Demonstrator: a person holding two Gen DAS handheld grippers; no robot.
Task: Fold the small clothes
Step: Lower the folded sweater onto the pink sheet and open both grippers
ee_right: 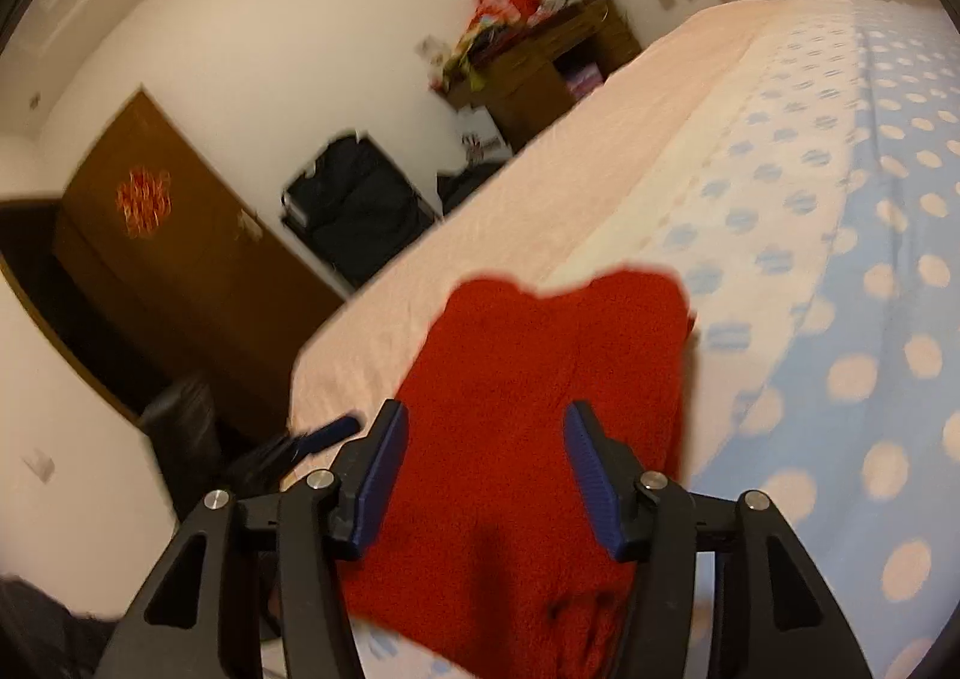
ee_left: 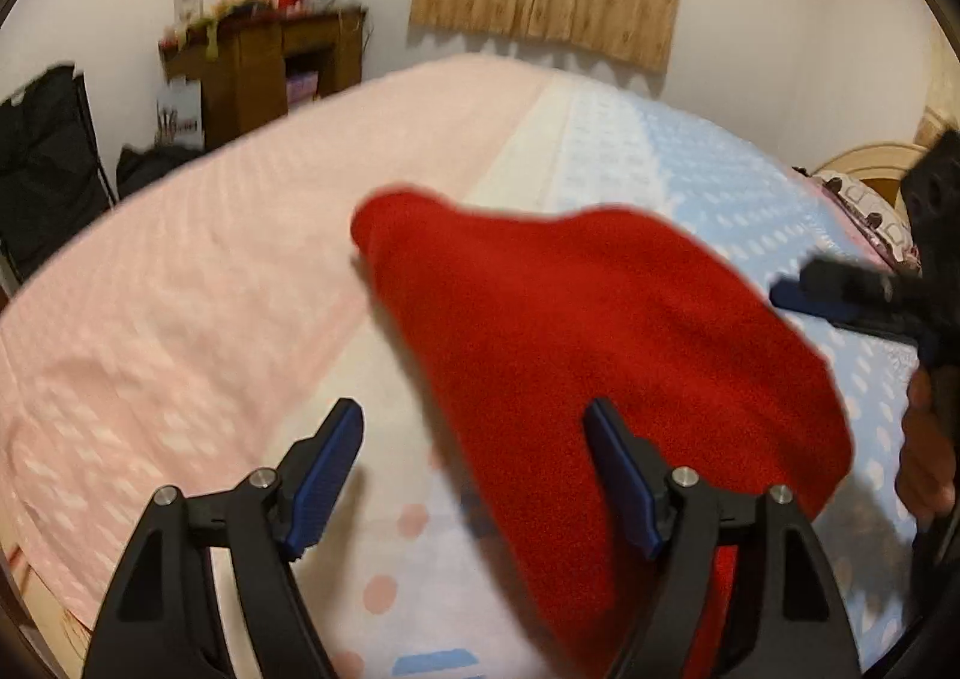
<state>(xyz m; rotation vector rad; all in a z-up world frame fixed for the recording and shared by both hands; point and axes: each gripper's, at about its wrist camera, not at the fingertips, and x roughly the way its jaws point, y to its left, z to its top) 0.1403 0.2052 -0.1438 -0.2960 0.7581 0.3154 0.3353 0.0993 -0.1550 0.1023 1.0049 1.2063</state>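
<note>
The red garment [ee_left: 600, 355] lies flat on the bed [ee_left: 210, 289], over the pale middle stripe between the pink side and the blue dotted side of the cover. The left tongs [ee_left: 474, 475] are spread wide above the near edge of the cloth and pinch nothing. The right tongs [ee_right: 486, 475] are also spread, with the red cloth seen between the blue pads [ee_right: 591, 475] but not pressed by them.

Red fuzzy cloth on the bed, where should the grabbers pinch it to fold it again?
Probably the far edge of the red cloth, at its two bumpy corners, reaching forward over the top. Those corners lie flat and bare on the bed sheet, one for each grabber. The left gripper and right gripper both stand open, pinching nothing.
</note>
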